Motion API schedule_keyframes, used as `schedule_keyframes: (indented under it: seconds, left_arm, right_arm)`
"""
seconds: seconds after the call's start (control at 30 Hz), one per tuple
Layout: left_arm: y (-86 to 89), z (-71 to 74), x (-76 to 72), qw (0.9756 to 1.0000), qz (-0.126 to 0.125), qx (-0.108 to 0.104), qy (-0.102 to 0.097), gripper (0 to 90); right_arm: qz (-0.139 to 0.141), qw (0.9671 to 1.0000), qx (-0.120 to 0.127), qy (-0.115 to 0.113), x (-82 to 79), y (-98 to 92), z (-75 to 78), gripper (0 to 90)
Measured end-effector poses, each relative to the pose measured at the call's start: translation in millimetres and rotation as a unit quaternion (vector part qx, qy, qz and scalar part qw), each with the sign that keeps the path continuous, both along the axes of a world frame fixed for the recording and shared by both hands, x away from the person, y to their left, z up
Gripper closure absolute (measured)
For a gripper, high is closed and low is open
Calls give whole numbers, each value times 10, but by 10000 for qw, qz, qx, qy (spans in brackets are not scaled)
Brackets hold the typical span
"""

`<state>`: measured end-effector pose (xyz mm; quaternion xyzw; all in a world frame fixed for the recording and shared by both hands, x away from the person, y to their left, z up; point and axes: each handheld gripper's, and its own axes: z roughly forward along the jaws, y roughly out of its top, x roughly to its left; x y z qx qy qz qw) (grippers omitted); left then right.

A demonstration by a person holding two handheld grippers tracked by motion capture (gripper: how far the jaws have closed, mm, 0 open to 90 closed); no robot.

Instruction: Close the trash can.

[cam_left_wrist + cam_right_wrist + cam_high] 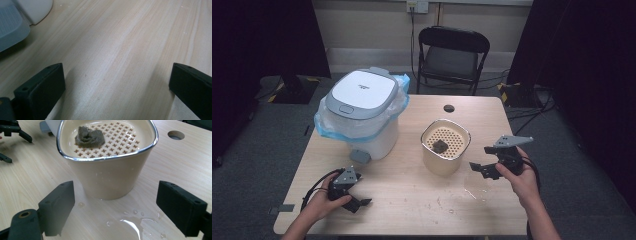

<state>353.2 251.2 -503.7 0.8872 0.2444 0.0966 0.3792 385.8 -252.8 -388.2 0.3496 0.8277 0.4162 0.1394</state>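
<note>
The right gripper (488,162) is hovering just right of the beige strainer pot (445,146), jaws spread wide and empty, wrist angled toward it. The left gripper (354,192) is resting low, well left of the pot, jaws likewise apart. A grey-brown lump (89,136) is sitting in the pot. Water (130,221) is pooling on the wooden table (412,200) beside the pot; a bagged white bin (362,112) is standing to its left, a black chair (452,55) beyond.

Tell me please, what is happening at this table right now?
A person holds a gripper in each hand over a wooden table. The right gripper is open and faces a beige strainer cup with a dark lump inside; water is spilled before it. The left gripper is open above bare wood, near a white pedal bin.
</note>
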Motion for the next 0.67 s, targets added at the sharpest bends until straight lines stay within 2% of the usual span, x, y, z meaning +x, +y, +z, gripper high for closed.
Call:
schedule_keyframes:
  seconds: [0.37,0.47,0.67]
  left_arm:
    - [0,0,0,10000,1,-3,2,0]
    - [0,0,0,10000,-2,0,0,0]
    - [1,1,1,10000,-5,3,1,0]
  right_arm:
    - [-34,9999,-87,96,-104,-49,-294,145]
    - [-17,9996,-208,164,-142,-44,-401,145]
    - [45,9994,-305,145,-178,-25,-466,145]
